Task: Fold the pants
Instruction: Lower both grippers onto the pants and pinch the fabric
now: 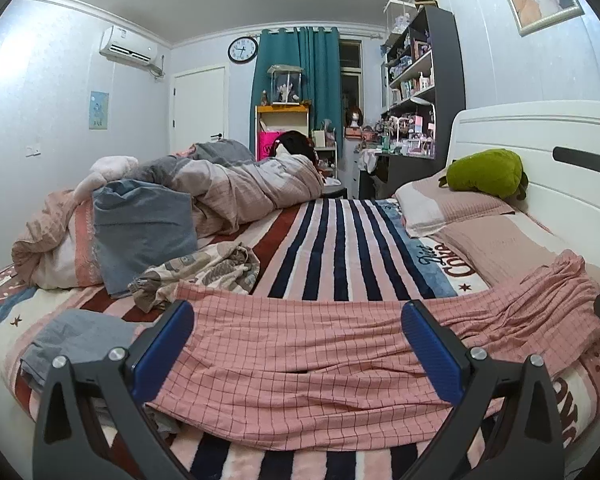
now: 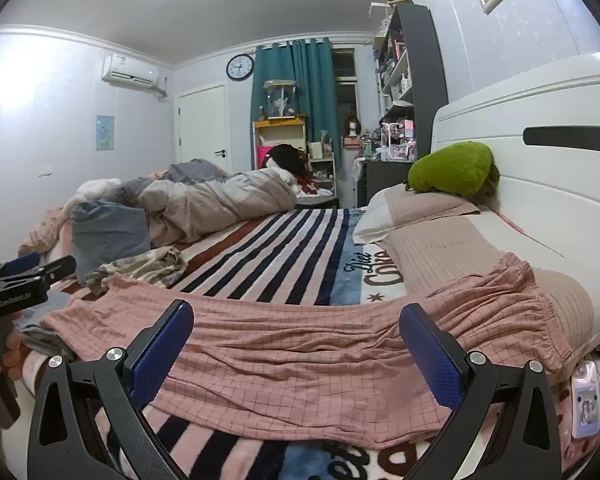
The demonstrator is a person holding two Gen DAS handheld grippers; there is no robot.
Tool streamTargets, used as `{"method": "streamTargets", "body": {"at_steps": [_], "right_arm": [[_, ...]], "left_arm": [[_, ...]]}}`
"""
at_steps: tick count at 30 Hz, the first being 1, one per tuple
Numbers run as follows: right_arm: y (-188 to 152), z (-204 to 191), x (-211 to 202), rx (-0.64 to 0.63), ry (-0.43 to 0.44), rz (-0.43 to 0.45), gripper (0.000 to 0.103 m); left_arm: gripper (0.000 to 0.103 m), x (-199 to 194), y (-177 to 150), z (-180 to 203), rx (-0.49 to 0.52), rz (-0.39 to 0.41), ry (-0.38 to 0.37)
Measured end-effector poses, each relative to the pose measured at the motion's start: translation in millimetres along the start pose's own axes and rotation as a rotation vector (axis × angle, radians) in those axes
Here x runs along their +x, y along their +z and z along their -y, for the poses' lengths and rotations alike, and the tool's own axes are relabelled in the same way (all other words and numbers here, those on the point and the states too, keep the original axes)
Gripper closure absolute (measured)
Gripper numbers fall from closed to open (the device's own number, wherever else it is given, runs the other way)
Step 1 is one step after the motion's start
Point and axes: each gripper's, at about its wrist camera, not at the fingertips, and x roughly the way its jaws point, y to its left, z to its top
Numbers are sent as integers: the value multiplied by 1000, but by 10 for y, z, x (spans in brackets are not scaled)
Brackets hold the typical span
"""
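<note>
One pair of pink checked pants point(image 1: 300, 356) lies spread sideways across the near edge of a bed, on a striped blanket point(image 1: 340, 240) that serves as the landmark throughout. The gathered waistband sits at the right end of the blanket, riding up onto a beige pillow point(image 2: 460, 248); the leg ends reach toward the blanket's left end. The cloth is mostly flat but rippled with long creases. Both hand-held grippers hover at the blanket's near edge, just above the pants and holding nothing. The left gripper point(image 1: 298, 344) has its blue-padded fingers spread wide, and the right gripper point(image 2: 296, 340) is spread just as wide. Judging from this, folding has not begun and the step in hand is taking a first hold. To do it well, each gripper should likely pinch through every layer at a near edge, one toward the waistband and one toward the leg ends, then lift evenly so the creases pull out and the edges line up. Left of the pants on the blanket lie a crumpled patterned garment point(image 1: 204, 272) and some grey-blue fabric point(image 1: 72, 332), close enough to get snagged. Farther across the blanket sits a rumpled duvet point(image 1: 240, 188), and a green plush toy point(image 2: 452, 168) rests on a pillow by the white headboard point(image 2: 540, 160) at the right.
</note>
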Motion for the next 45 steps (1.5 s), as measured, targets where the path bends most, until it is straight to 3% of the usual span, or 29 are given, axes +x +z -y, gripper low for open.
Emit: {"method": "streamTargets", "body": {"at_steps": [7, 10, 17, 19, 21, 26, 30, 35, 38, 40, 42, 44, 45], "right_arm": [[-136, 230, 107, 128, -73, -46, 0], [-285, 401, 260, 232, 6, -143, 0], [-869, 649, 640, 317, -9, -330, 2], [-1035, 707, 744, 350, -10, -382, 19], [-1171, 753, 840, 381, 2, -427, 21], [-1400, 874, 973, 485, -5, -462, 22], [-1399, 906, 994, 512, -36, -461, 28], [-1401, 978, 804, 542, -84, -444, 28], [-1392, 1083, 705, 556, -153, -415, 29], [-1402, 1154, 693, 567, -183, -404, 28], [-1417, 1194, 737, 586, -172, -398, 29], [-1418, 1228, 766, 595, -165, -374, 34], [-1416, 1256, 770, 601, -165, -359, 44]], "left_arm": [[1, 253, -208, -163, -37, -117, -44], [1, 467, -449, -332, -68, -219, -49], [1, 908, -1012, -755, -199, -425, -83], [1, 1005, -1145, -822, -245, -472, -112], [1, 1085, -1265, -857, -277, -505, -140], [1, 1205, -1392, -930, -339, -532, -172], [1, 1267, -1364, -930, -356, -529, -179], [2, 1300, -1366, -1024, -403, -514, -191], [23, 1327, -1333, -1047, -401, -509, -170], [52, 1335, -1306, -1052, -407, -506, -165], [69, 1348, -1293, -1067, -421, -513, -185], [82, 1332, -1274, -1059, -415, -510, -219], [90, 1313, -1263, -1052, -407, -504, -229]]}}
